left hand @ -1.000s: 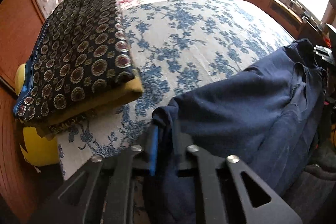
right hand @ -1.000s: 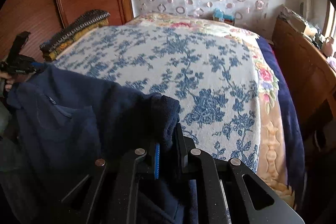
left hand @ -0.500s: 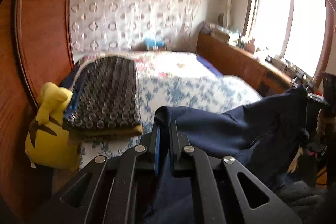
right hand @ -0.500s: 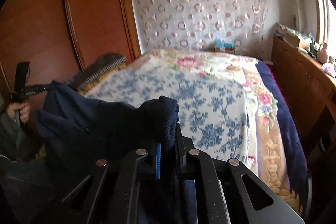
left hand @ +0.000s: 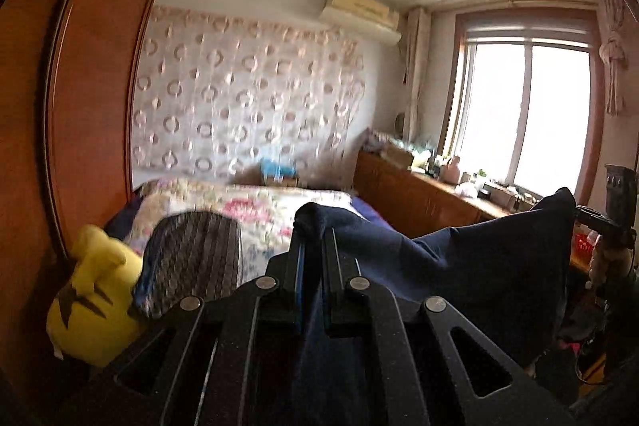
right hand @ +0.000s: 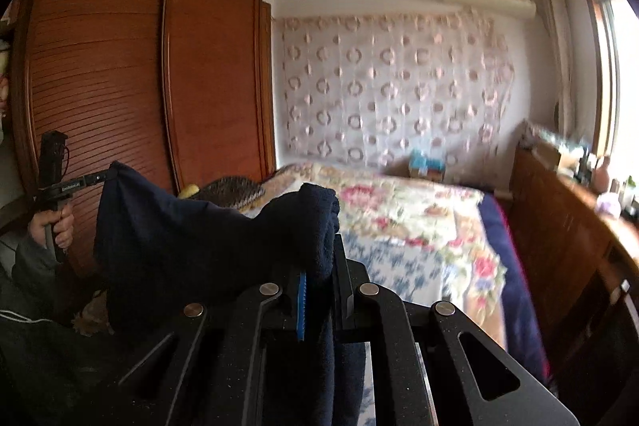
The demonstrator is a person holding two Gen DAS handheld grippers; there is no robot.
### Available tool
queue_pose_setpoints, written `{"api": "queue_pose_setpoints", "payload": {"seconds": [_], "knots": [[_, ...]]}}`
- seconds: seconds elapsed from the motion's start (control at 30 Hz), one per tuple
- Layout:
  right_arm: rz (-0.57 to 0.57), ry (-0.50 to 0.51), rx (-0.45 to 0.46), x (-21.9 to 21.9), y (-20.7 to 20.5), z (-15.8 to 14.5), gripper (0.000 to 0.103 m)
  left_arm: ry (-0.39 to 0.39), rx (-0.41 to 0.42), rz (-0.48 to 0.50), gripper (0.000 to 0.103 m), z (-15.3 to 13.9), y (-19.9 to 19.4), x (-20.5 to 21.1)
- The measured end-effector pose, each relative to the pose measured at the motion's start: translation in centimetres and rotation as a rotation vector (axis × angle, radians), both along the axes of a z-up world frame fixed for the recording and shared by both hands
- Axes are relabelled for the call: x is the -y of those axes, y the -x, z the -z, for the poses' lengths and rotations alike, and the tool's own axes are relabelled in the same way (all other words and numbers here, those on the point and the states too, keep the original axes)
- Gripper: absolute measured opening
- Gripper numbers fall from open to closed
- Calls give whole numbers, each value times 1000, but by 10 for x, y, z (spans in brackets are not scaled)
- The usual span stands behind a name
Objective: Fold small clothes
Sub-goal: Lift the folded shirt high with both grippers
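Note:
A dark navy garment (left hand: 471,266) hangs stretched in the air between both grippers, above the near end of the bed. My left gripper (left hand: 313,246) is shut on one top corner, cloth bunched over its fingertips. My right gripper (right hand: 319,258) is shut on the other corner of the navy garment (right hand: 191,238), a thick fold spilling over its tips. In the right wrist view the left gripper (right hand: 102,177) shows at far left with a hand on its handle. In the left wrist view the right gripper (left hand: 581,212) shows at far right. The garment's lower part is hidden behind the gripper bodies.
The bed (right hand: 399,218) with floral covers lies ahead and below. A folded dark patterned blanket (left hand: 191,258) and a yellow plush toy (left hand: 92,298) sit at its left side by the wooden wardrobe (right hand: 139,98). A wooden sideboard (left hand: 419,202) with small items runs under the window (left hand: 527,114).
Both grippers have risen and tipped up toward level, lifting the navy garment off the bed. The views now take in the wall, ceiling and window. Both grips stay closed.

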State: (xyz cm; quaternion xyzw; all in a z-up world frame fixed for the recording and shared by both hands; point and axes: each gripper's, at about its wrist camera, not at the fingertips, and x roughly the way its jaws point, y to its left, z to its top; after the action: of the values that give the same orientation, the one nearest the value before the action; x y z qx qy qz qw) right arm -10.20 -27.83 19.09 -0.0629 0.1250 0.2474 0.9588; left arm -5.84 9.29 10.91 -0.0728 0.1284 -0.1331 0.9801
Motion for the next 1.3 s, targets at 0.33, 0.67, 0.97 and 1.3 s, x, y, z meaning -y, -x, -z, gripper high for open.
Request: {"api": "queue_pose_setpoints", "payload": {"seconds": [0.33,0.67,0.97,1.3], "knots": [[10,-2,126,8,32,-23,9,-46,157,17,7,-63,16,1],[101,68,202,-18,46,-1,9,-106,220,25,7,-87,-3,15],[169,100,71,-35,-69,64,9,-154,27,3,7,-21,-129,33],[232,154,-191,-71,-266,202,9,-205,-240,-43,7,88,-266,46]]}}
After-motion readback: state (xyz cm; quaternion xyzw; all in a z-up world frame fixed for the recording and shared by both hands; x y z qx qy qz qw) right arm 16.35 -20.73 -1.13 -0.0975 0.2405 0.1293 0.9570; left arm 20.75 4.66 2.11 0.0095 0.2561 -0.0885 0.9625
